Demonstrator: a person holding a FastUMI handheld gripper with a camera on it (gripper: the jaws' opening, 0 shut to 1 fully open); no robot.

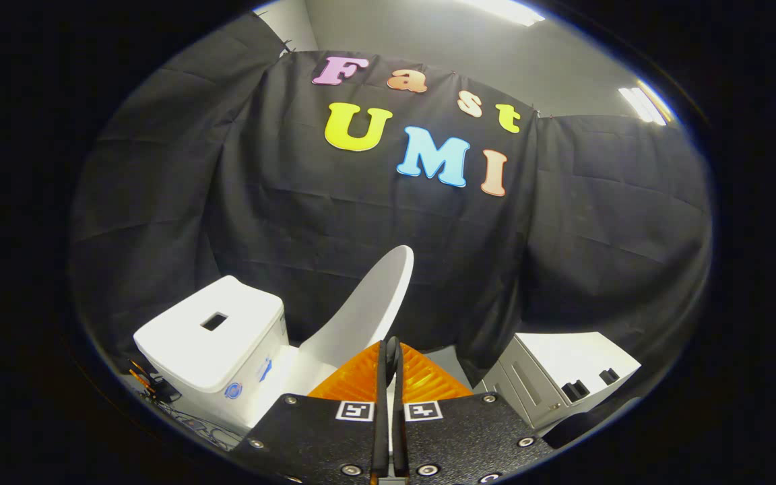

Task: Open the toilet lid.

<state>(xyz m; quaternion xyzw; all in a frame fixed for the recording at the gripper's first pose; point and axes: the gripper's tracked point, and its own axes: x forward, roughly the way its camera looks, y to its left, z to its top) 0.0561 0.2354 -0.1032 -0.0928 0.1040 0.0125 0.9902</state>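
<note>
The white toilet lid (371, 303) is raised and stands tilted, rising from just ahead of my fingers toward the black cloth wall. My gripper (391, 347) meets the lid's near edge. Its fingers are almost together, and a thin white strip of the lid shows between them. The white tank (216, 337), with a rectangular hole in its top, stands left of the lid. My fingers hide the bowl and seat.
A white cabinet (563, 377) with dark handles stands to the right of the toilet, low against the cloth wall. Some cables (159, 394) lie on the floor beside the tank on the left. Black cloth closes the booth behind everything.
</note>
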